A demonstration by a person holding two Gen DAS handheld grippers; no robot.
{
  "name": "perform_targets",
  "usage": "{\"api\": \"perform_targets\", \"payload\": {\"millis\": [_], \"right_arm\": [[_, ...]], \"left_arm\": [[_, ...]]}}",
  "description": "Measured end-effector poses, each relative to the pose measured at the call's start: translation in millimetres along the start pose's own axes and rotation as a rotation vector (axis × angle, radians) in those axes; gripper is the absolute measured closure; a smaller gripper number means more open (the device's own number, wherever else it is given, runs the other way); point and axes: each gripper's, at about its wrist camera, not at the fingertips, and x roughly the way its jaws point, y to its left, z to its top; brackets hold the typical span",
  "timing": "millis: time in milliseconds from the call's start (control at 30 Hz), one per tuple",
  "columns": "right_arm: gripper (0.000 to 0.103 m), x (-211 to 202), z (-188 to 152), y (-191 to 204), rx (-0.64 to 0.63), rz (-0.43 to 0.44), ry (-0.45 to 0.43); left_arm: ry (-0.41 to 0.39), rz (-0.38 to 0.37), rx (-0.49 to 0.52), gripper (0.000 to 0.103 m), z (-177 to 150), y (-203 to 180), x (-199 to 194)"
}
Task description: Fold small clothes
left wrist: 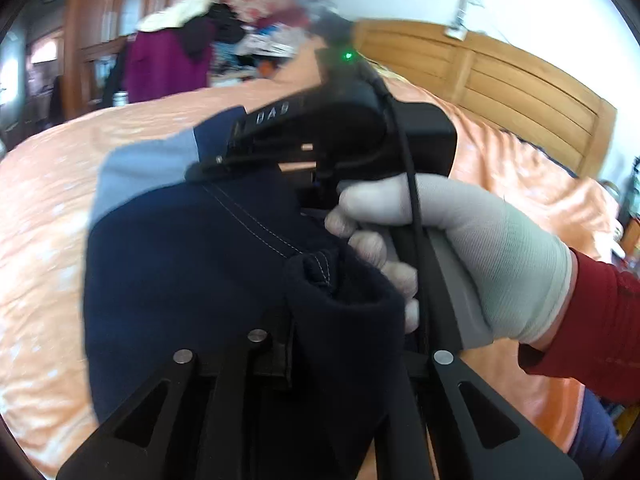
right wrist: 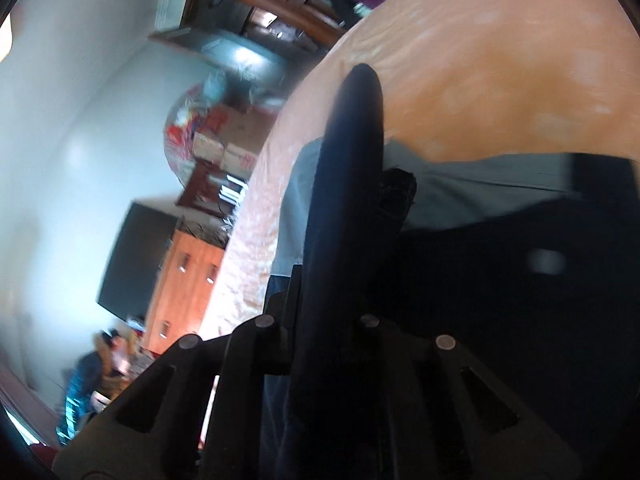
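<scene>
Soft navy garment [left wrist: 180, 264] with white stitching: your left gripper [left wrist: 296, 344] and right gripper [left wrist: 224, 160] both pinch its folds.

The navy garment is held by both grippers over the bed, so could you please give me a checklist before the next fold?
1. Left gripper shut on the navy garment: ok.
2. Right gripper shut on the garment's grey-trimmed end: ok.
3. Orange bedspread bare beneath the garment: ok.
4. Garment hanging smooth: not ok, a fold bunches near the gloved hand.
5. Cable clear of the cloth: cannot tell.
</scene>
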Motion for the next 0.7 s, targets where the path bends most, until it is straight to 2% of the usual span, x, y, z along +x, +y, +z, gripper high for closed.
{"api": "perform_targets", "payload": {"millis": [167, 267, 300, 367, 467, 567, 633, 700], "right_arm": [[0.093, -39.2, -0.5, -78.7, 0.139, -0.051, 0.023], [0.092, -47.3, -4.5, -112.7, 0.204, -0.038, 0.037], [0.092, -47.3, -5.7, -119.2, 0.209, -0.026, 0.043], [0.094, -43.8, -5.6, -129.7, 0.209, 0.003, 0.064], [0.093, -46.5, -6.1, -138.8, 0.217, 0.039, 0.079], [0.085, -55.3, -7.2, -135.2, 0.227, 0.033, 0.092], [0.060, -68.9, -13.3, -128.1, 0.228, 0.040, 0.086], [0.046, -82.2, -24.3, -114.5, 0.226, 0.040, 0.085]], "left_arm": [[0.107, -0.067, 0.045, 0.088, 7.8, -42.3, 54.9], [0.177, -0.099, 0.056, 0.083, 5.9, -61.8, 89.7], [0.199, -0.095, 0.063, 0.082, 2.9, -67.3, 101.5], [0.216, -0.090, 0.066, 0.072, -2.2, -70.6, 113.7], [0.212, -0.074, 0.063, 0.065, -8.6, -68.2, 120.6], [0.223, -0.089, 0.078, 0.060, -8.2, -72.9, 106.0], [0.218, -0.112, 0.090, 0.060, -15.5, -72.9, 79.1], [0.181, -0.118, 0.106, 0.059, -24.7, -74.3, 42.1]]}}
